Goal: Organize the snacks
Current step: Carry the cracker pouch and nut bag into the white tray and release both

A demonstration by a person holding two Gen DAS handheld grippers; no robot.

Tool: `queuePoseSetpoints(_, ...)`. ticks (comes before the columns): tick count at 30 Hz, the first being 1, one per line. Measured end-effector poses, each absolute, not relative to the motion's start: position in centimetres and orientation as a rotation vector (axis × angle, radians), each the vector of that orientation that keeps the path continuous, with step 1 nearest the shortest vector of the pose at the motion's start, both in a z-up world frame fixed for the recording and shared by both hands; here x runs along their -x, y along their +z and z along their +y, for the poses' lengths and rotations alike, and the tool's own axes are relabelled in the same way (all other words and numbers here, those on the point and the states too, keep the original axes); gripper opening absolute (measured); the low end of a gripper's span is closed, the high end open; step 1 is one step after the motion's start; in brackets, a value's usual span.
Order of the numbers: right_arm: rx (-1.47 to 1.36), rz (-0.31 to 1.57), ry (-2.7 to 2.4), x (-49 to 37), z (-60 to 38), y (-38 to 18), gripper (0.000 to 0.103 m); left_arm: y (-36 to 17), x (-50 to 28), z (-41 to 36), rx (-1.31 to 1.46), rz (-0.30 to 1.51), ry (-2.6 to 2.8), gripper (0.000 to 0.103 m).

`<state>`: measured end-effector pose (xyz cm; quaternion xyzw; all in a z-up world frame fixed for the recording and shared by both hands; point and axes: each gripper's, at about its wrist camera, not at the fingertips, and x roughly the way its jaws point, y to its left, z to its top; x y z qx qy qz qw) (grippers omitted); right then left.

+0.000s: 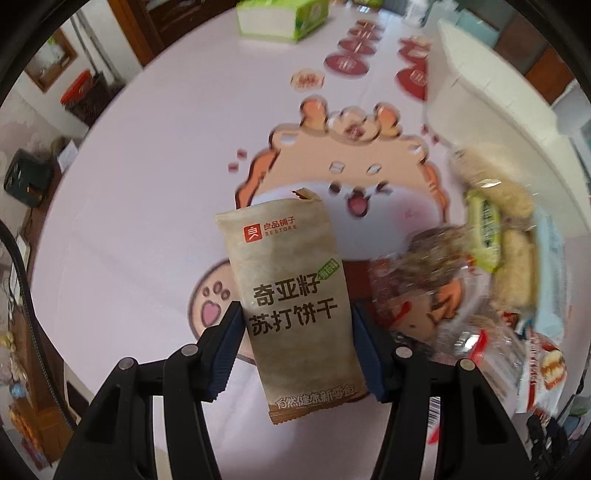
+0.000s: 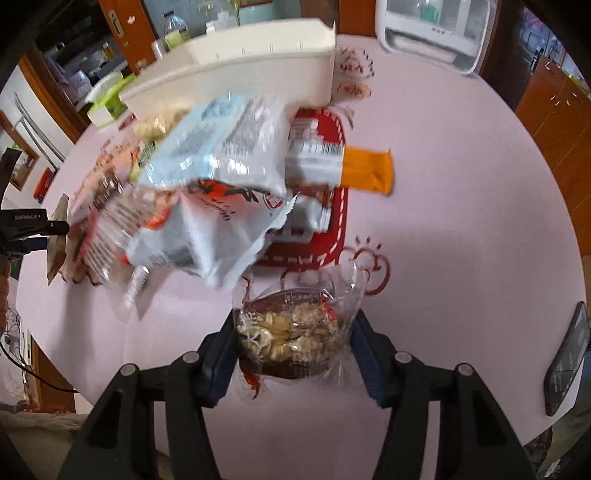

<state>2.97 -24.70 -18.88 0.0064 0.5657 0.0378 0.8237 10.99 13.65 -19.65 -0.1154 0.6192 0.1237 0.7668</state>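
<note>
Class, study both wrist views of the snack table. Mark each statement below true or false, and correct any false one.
1. The left gripper holds a brown cracker packet. True.
2. The right gripper is empty. False: it grips a clear snack bag.
3. The white bin stands on the table. True.
4. The orange-ended packet lies inside the bin. False: it lies on the table.
5. A dark phone lies at the table edge. True.

Pink cartoon-print tablecloth [image 1: 147,166], green tissue box [image 1: 282,16] (far edge), dark phone [image 2: 567,360], white appliance [image 2: 432,33] behind.
</note>
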Motion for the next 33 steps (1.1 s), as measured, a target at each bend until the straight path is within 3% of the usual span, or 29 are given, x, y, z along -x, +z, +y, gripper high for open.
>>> queuePoseSetpoints(17,-0.191,0.829,0.253,-8.3,-24.4,-4.1,0.057,-3.3,-15.8,5.6,0.056,1.018,-0.050,0.056)
queuePoseSetpoints(27,-0.096,0.691,0.196,-15.7,-21.6,0.2,0.059,0.7,-22.0,1.1,0.010,0.903,-0.162,0.056)
queuePoseSetpoints(33,-0.090,0.704,0.104,-22.3,-20.6,-0.9,0.061,-0.7,-27.6,-0.4,-0.011,0.922,-0.164,0.057)
